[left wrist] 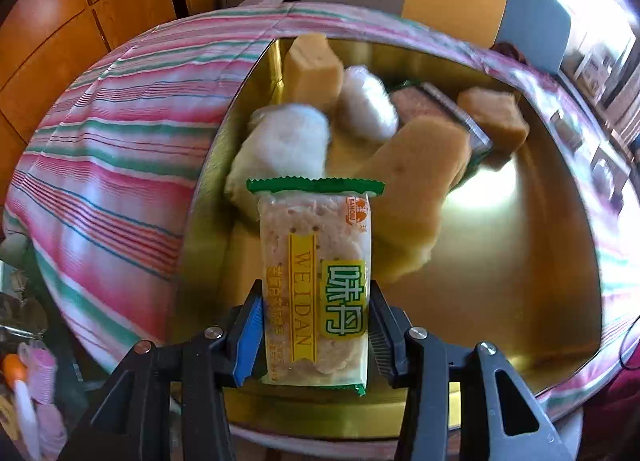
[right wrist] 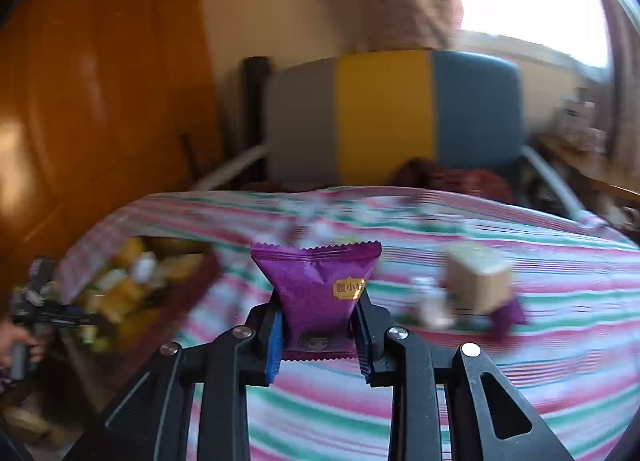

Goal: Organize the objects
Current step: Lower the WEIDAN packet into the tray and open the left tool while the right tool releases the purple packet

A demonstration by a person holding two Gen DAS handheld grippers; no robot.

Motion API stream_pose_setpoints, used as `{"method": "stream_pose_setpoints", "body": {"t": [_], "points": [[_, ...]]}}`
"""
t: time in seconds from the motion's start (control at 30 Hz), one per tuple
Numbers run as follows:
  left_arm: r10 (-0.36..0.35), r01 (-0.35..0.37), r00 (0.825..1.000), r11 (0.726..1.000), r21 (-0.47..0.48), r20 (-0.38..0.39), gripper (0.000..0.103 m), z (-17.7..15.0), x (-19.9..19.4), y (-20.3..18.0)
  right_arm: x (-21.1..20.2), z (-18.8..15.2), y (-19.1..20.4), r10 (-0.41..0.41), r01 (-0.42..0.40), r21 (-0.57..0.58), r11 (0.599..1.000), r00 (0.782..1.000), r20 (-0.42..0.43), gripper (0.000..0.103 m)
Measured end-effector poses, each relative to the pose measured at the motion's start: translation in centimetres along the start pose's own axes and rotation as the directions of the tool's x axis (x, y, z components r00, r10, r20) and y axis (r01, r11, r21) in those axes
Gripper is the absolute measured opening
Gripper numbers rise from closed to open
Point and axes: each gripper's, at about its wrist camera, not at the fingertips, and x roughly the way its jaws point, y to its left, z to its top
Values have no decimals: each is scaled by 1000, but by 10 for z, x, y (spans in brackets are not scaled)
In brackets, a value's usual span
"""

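Both hands are carrying wrapped snacks toward the gold tin (left wrist: 520,301) on the striped bed (left wrist: 120,165).

The left gripper (left wrist: 316,325) fingers are gripping the cracker packet (left wrist: 316,281), long axis pointing away, directly above the tin's near-left corner; the right gripper (right wrist: 318,325) fingers are clamping the purple packet (right wrist: 316,285), the tin lying well left.

The right wrist view is smeared: the gold tin (right wrist: 132,281) left of the purple packet (right wrist: 316,293) shows only yellowish blobs, and the tan block (right wrist: 478,281) to the packet's right can't be identified. A hand (right wrist: 18,345) beyond the tin is cut off by the edge. From the left wrist, the green-edged cracker packet (left wrist: 316,281) hides part of the tin's floor (left wrist: 500,261).
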Motion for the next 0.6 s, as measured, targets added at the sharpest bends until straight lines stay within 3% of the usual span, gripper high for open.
{"method": "stream_pose_setpoints", "body": {"t": [0.1,0.3,0.4,0.47,0.6], "points": [[89,-87,996,992,94,-21,47,-1,5,-10,17,-4,40,103,-103,-6,995,994,-31,30],[-39,39,999,999,-21,26,49,-5,-8,-1,52,-19,112,235,-241,-43,970,965,-114,30],[-82,90,992,992,-83,98,49,-8,-23,9,66,-26,134,275,-285,-40,958,949,-155,30],[-84,106,980,988,-113,181,49,-11,-38,13,78,-30,152,290,-304,-45,952,937,-194,30],[-93,169,938,964,-206,335,51,-18,-63,30,102,-39,185,308,-335,-56,941,911,-275,30]]}}
